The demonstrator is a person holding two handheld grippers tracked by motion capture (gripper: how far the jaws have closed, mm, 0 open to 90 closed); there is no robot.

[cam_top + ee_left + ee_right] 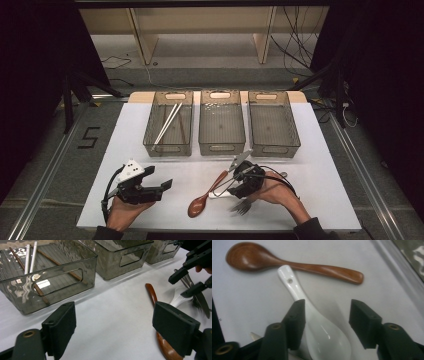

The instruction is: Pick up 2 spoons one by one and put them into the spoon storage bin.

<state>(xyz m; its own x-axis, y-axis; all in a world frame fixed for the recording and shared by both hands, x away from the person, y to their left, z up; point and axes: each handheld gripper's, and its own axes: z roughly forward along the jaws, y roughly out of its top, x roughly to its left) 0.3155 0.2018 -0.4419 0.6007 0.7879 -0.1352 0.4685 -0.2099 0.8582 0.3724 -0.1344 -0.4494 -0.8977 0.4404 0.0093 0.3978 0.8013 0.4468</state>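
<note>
A white ceramic spoon (322, 337) lies on the white table, bowl toward the camera, handle pointing at a brown wooden spoon (287, 263). My right gripper (328, 312) is open, one jaw on each side of the white spoon, which lies nearer the left jaw. From above, the right gripper (229, 187) hovers over the white spoon (216, 194), with the wooden spoon (200, 204) just left and a metal fork (242, 206) in front. My left gripper (162, 187) is open and holds nothing at the front left.
Three clear grey bins stand in a row at the back: the left bin (169, 147) holds white and brown chopsticks (167, 122), while the middle bin (221, 147) and right bin (274, 147) hold nothing. A metal knife (201, 301) lies by the right gripper (186, 283).
</note>
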